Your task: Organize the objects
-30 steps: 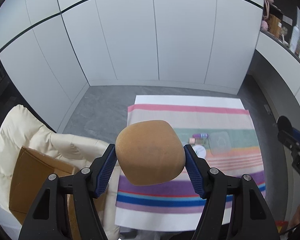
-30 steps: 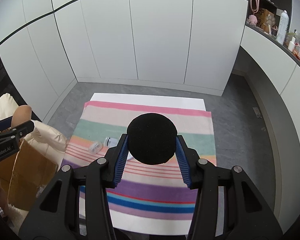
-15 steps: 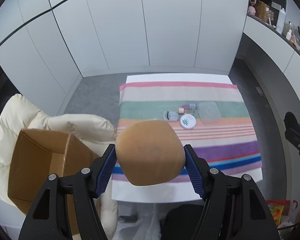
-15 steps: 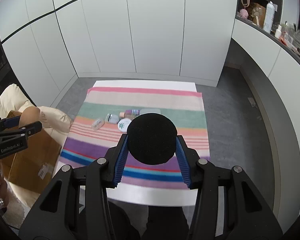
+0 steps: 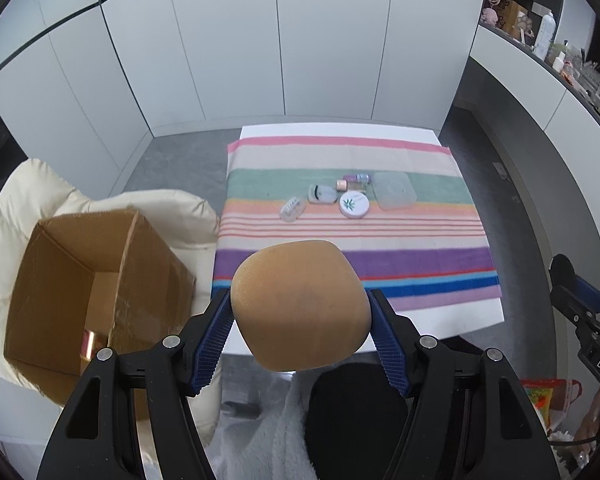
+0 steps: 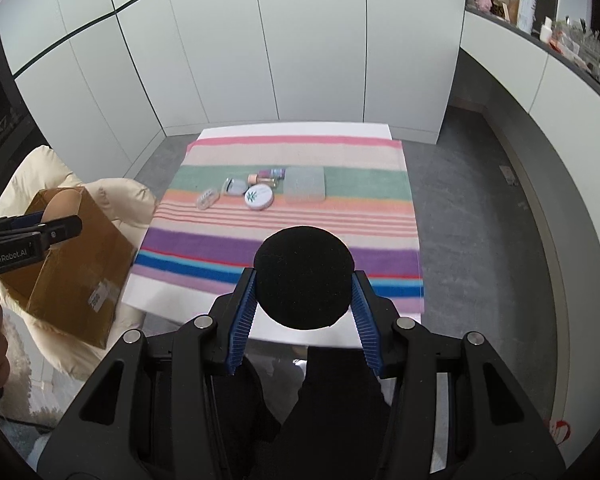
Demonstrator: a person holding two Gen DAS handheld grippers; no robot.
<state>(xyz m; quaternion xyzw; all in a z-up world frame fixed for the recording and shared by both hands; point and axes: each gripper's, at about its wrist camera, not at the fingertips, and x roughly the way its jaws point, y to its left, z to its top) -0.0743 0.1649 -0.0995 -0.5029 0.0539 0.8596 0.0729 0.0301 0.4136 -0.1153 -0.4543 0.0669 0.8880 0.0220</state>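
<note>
**Two sponges clamped and heading for the box**

The left tool (image 5: 300, 320) is gripping a tan sponge (image 5: 300, 304) across its widest part, blue pads pressing into both sides. That keeps the soft, rounded piece from slipping, since the tool is tilting steeply downward. The right tool (image 6: 303, 292) is clenching a black round sponge (image 6: 304, 278) the same way, edge to edge, so the flat face is looking up at the camera.

Both sponges are hanging in the air at the near edge of the tabletop (image 6: 260, 330), not resting on anything. Beyond the tools, on the striped cloth (image 6: 292, 240), a small cluster is lying together: a white round tin (image 6: 259, 197), a clear square lid (image 6: 304, 185), a small clear case (image 6: 207, 199) and a couple of little bottles (image 6: 266, 176).

To the left of the left tool, an open cardboard box (image 5: 80, 280) is sitting on a cream cushion (image 5: 16, 204), mouth upward. Probably it is serving as the collection point, which would explain why the sponges are being carried off the cloth rather than set down there.
</note>
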